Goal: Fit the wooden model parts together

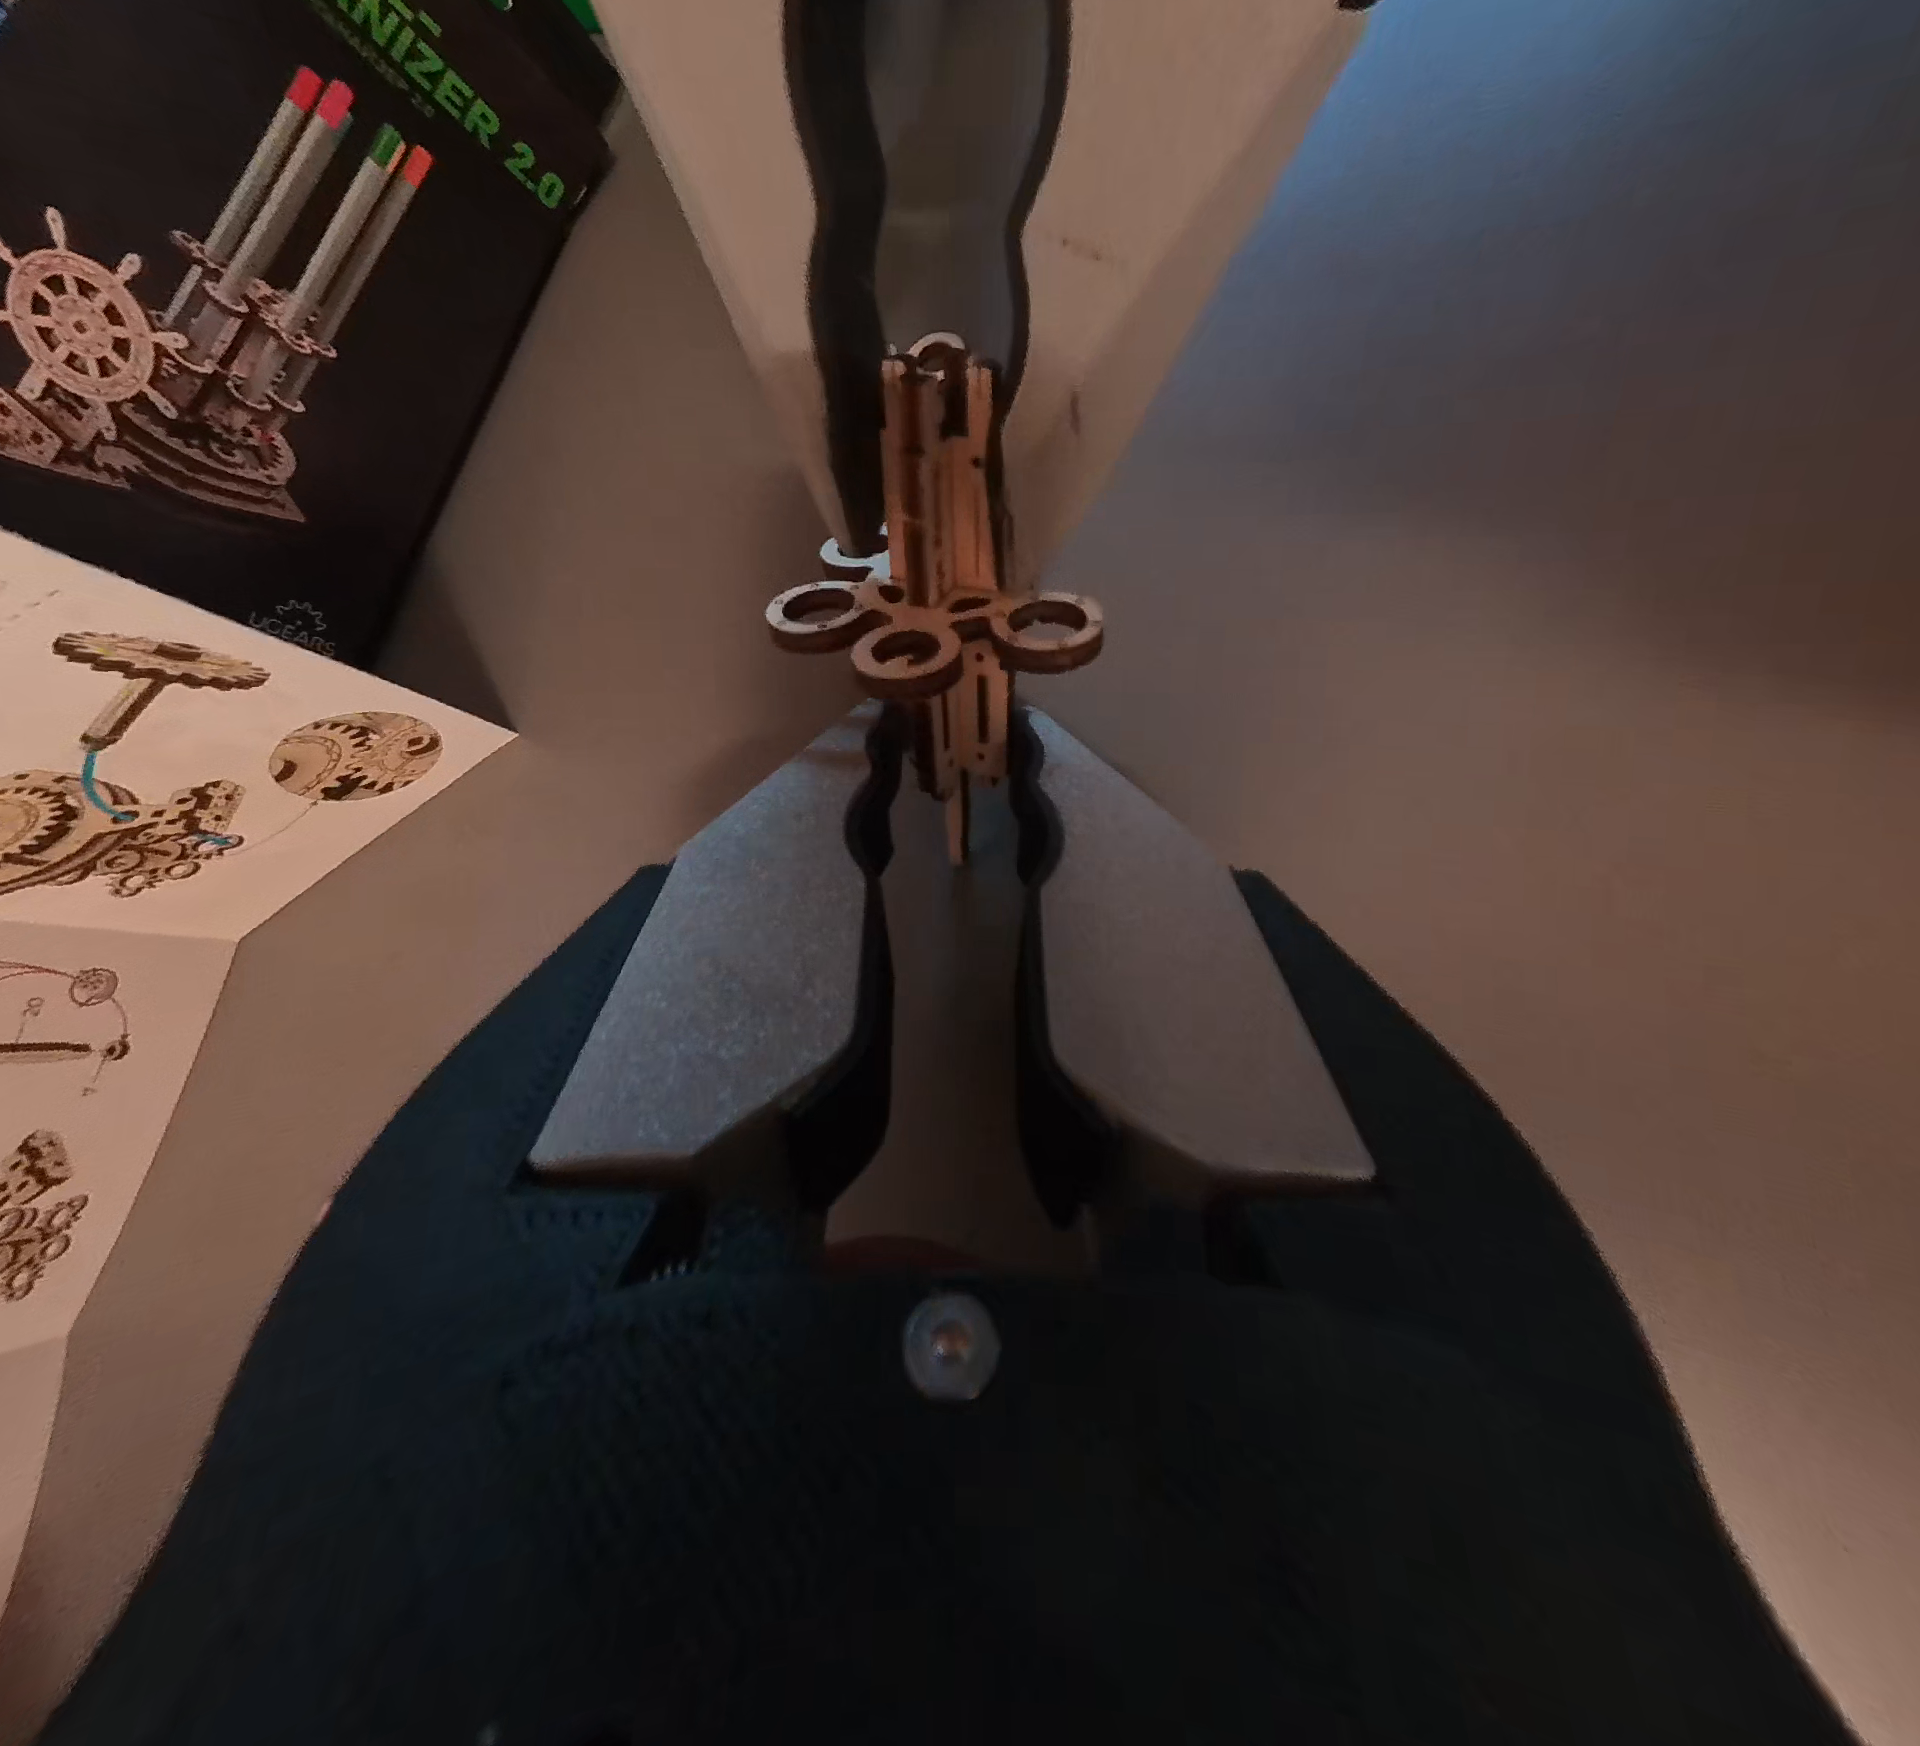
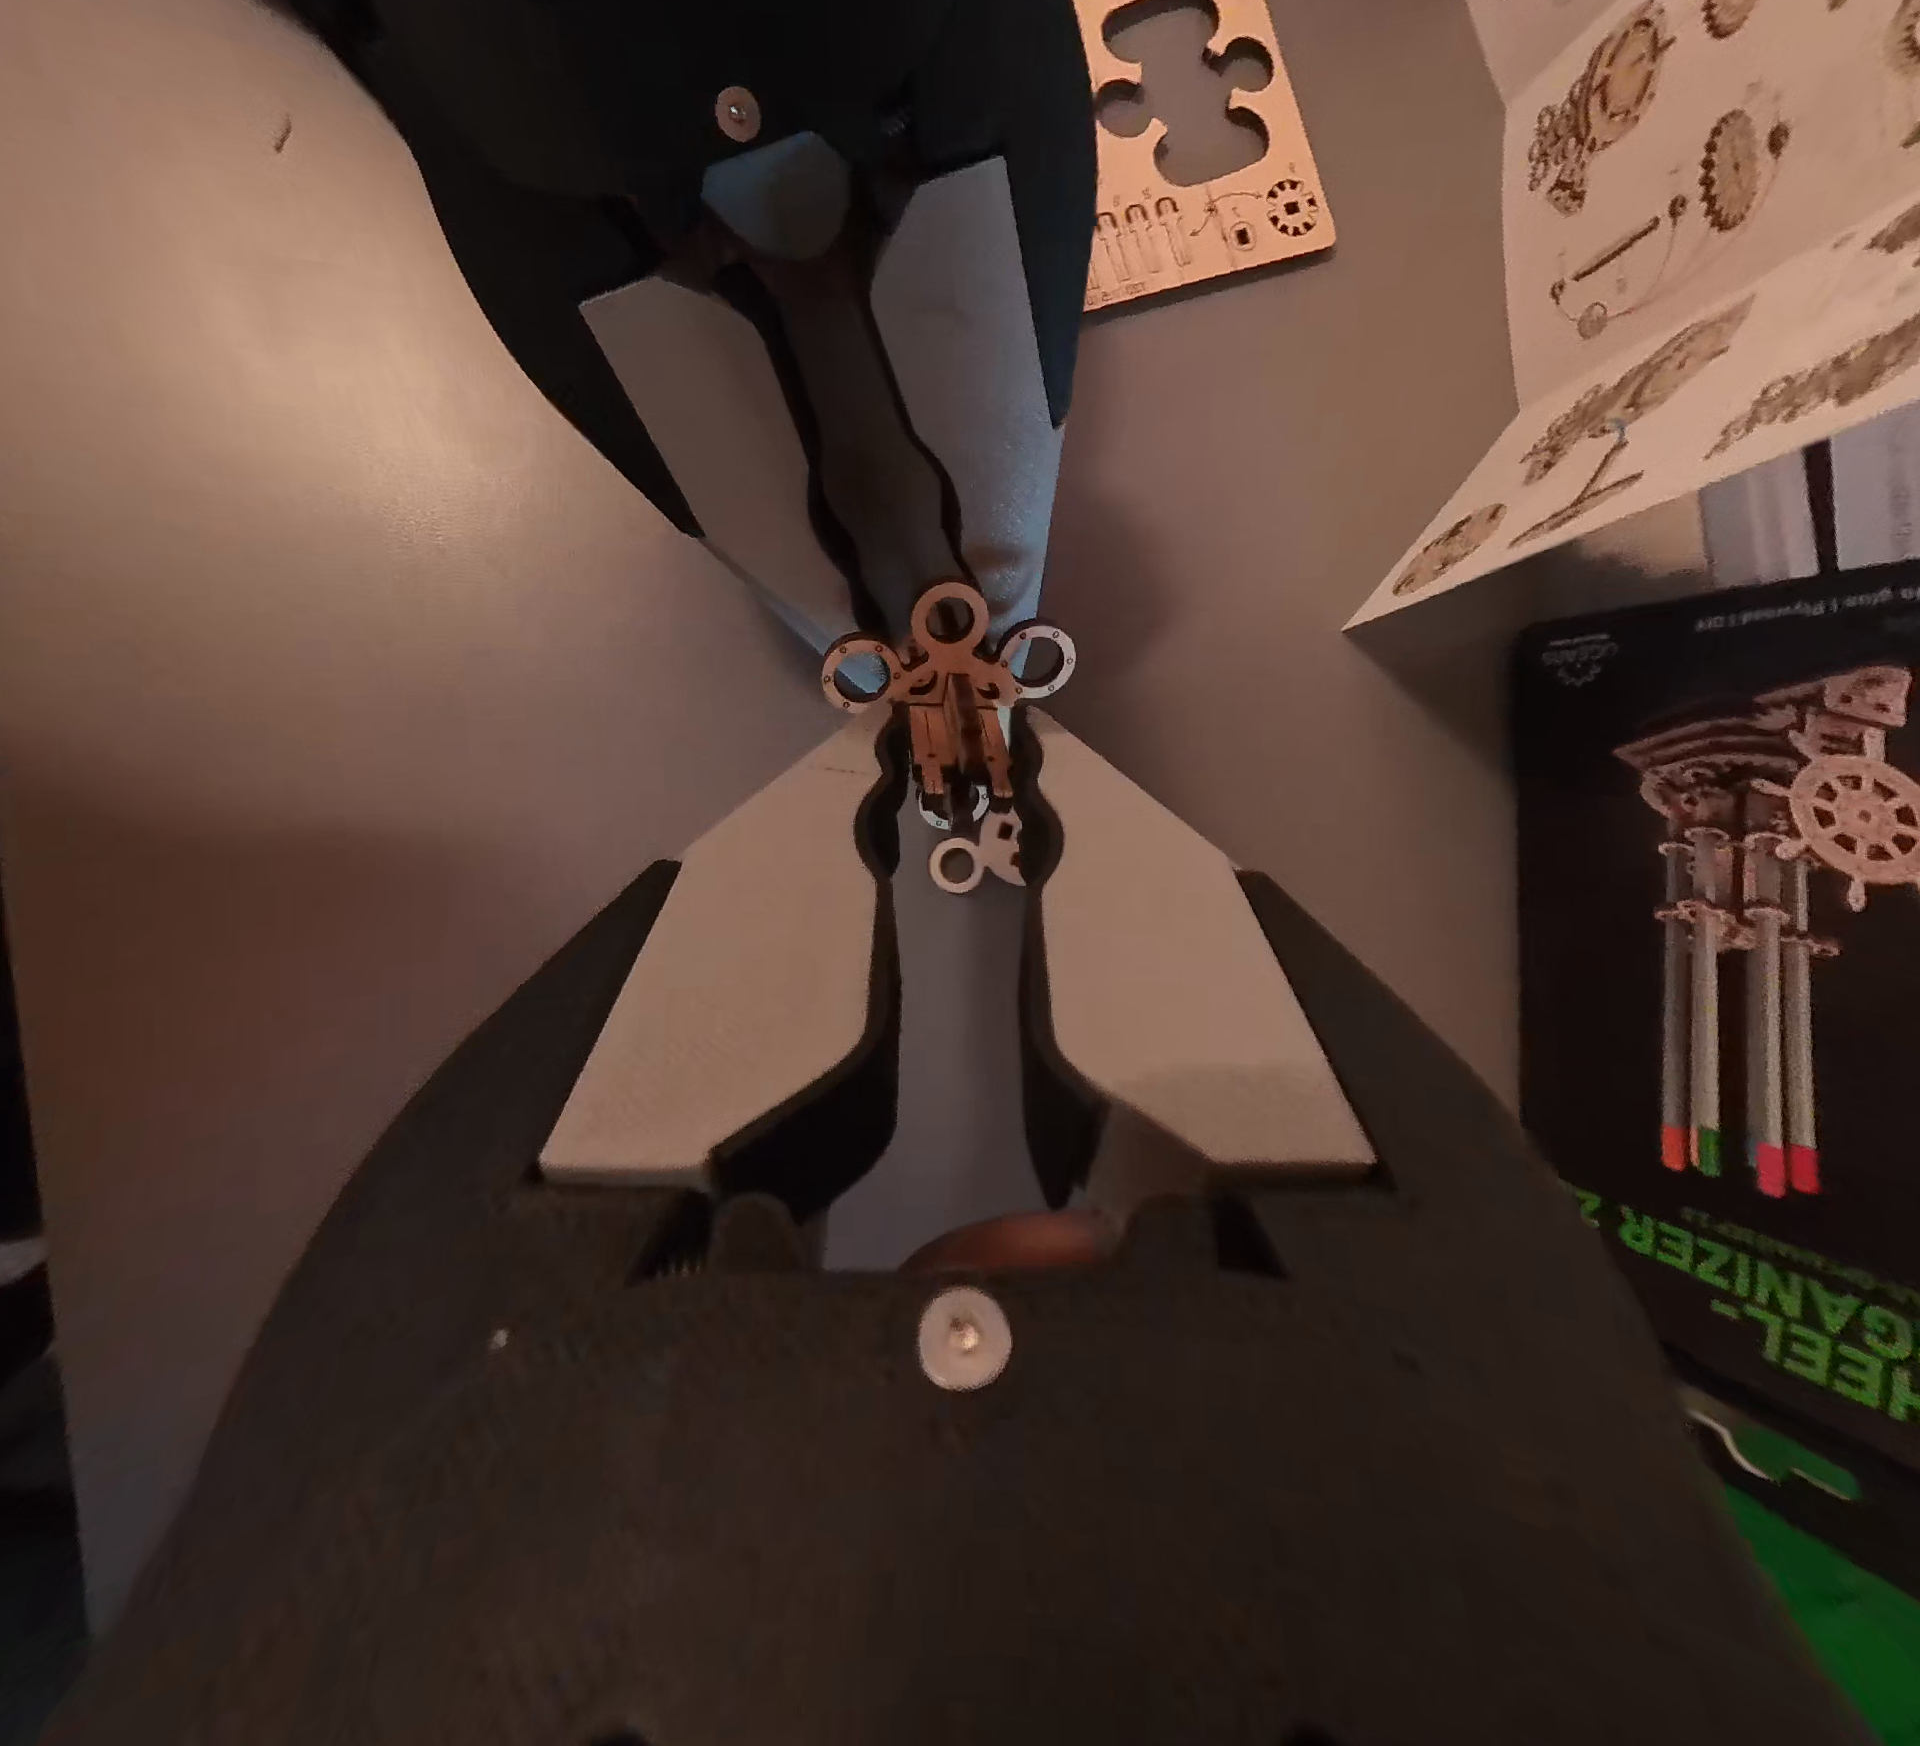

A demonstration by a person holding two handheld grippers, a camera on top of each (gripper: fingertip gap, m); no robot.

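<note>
A small wooden column (image 1: 945, 491) with a three-ring wooden plate (image 1: 935, 631) slid onto it hangs over the grey table, held end to end between both grippers. My left gripper (image 1: 948, 761) is shut on the column's near end. My right gripper (image 1: 935, 491) comes from the far side, shut on the other end. In the right wrist view my right gripper (image 2: 951, 761) clamps the column (image 2: 951, 740), the ring plate (image 2: 945, 657) sits just past its tips, and the left gripper (image 2: 935, 595) faces it. A small pale ring piece (image 2: 971, 860) shows between my right gripper's jaws; I cannot tell if it is loose.
A black kit box (image 1: 260, 242) with green lettering lies at the left, also in the right wrist view (image 2: 1714, 969). A folded instruction sheet (image 1: 156, 813) lies beside it, also (image 2: 1714, 190). A punched-out wooden parts sheet (image 2: 1195, 86) lies behind the left gripper. Across from one pair of fingers to the other is roughly 4 centimeters.
</note>
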